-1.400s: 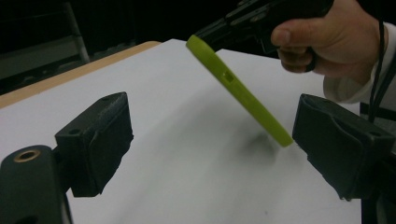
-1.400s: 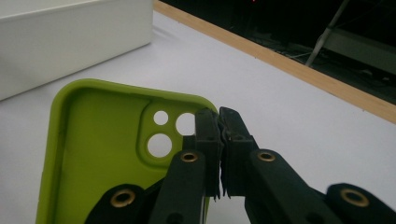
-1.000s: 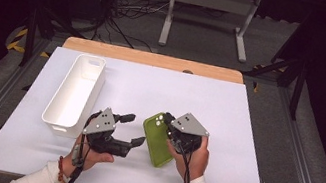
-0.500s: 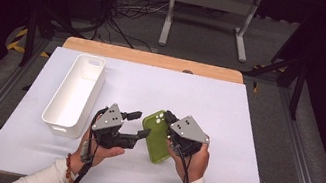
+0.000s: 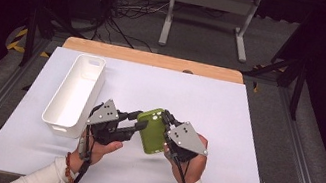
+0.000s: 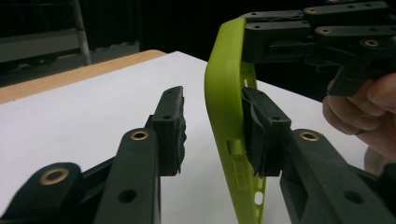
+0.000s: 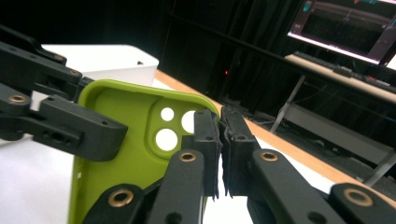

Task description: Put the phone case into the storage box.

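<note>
Holding: a green phone case (image 5: 153, 131) is pinched at its edge by the right gripper (image 5: 168, 123), jaws clamped tight on the rim near the camera holes, as seen in the right gripper view (image 7: 140, 154).
Left gripper (image 5: 141, 120): jaws are spread apart around the case's other long edge; in the left gripper view one pad (image 6: 258, 126) is pressed against the inside of the case (image 6: 229, 116), the other jaw is kept off it with a visible gap.
Case spot: found near the middle of the white table (image 5: 228, 113), slightly toward 6 o'clock, lifted on edge between both grippers.
White bin (image 5: 75, 94): parked at 9 o'clock of the case, just beside the left hand (image 5: 99, 147).
Right hand (image 5: 190, 162): seen at 5 o'clock of the case.
</note>
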The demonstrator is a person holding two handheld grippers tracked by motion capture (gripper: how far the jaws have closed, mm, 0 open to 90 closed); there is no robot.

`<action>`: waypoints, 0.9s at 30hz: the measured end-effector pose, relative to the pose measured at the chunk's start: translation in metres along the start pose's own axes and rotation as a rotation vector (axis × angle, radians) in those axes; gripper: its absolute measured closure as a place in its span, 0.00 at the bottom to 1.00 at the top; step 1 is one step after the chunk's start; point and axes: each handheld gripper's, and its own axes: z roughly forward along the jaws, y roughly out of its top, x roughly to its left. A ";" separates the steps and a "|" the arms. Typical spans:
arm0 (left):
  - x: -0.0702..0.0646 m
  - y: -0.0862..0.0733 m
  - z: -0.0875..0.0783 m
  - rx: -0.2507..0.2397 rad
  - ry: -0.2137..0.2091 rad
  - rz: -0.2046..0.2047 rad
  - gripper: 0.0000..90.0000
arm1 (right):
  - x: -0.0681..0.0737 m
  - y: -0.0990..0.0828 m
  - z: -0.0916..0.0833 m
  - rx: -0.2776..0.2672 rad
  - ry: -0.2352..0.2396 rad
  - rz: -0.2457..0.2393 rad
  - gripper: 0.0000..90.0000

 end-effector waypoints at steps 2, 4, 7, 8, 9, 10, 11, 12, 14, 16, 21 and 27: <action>0.000 0.001 -0.001 -0.012 0.004 0.015 0.75 | 0.002 0.001 0.000 -0.009 -0.003 -0.004 0.95; 0.001 0.002 -0.001 -0.017 -0.006 0.024 0.79 | 0.003 0.001 0.000 -0.015 -0.004 -0.002 0.95; 0.002 0.002 -0.001 -0.021 -0.016 0.017 0.81 | 0.005 0.001 -0.001 -0.026 -0.010 -0.001 0.95; 0.003 0.002 -0.002 -0.030 -0.014 0.025 0.81 | 0.005 0.001 -0.001 -0.026 -0.012 -0.004 0.95; 0.003 0.003 -0.002 -0.029 -0.016 0.029 0.82 | 0.005 0.001 -0.001 -0.028 -0.013 -0.004 0.95; 0.002 0.003 -0.002 -0.032 -0.019 0.024 0.82 | 0.006 0.001 -0.002 -0.031 -0.013 -0.002 0.95; 0.003 0.003 -0.002 -0.037 -0.016 0.029 0.82 | 0.006 0.001 -0.002 -0.035 -0.016 -0.002 0.95; 0.003 0.003 -0.002 -0.037 -0.016 0.029 0.83 | 0.006 0.001 -0.002 -0.035 -0.016 -0.002 0.95; 0.003 0.004 -0.003 -0.041 -0.010 0.031 0.84 | 0.006 0.001 -0.002 -0.041 -0.016 0.001 0.95; 0.004 0.005 -0.004 -0.038 -0.008 0.034 0.85 | 0.006 0.001 -0.002 -0.040 -0.016 0.004 0.94; 0.004 0.008 -0.007 -0.027 -0.004 0.063 0.86 | 0.008 0.001 -0.003 -0.045 -0.010 0.018 0.94; 0.005 0.011 -0.010 -0.028 0.000 0.108 0.86 | 0.009 0.001 -0.004 -0.041 0.000 0.017 0.94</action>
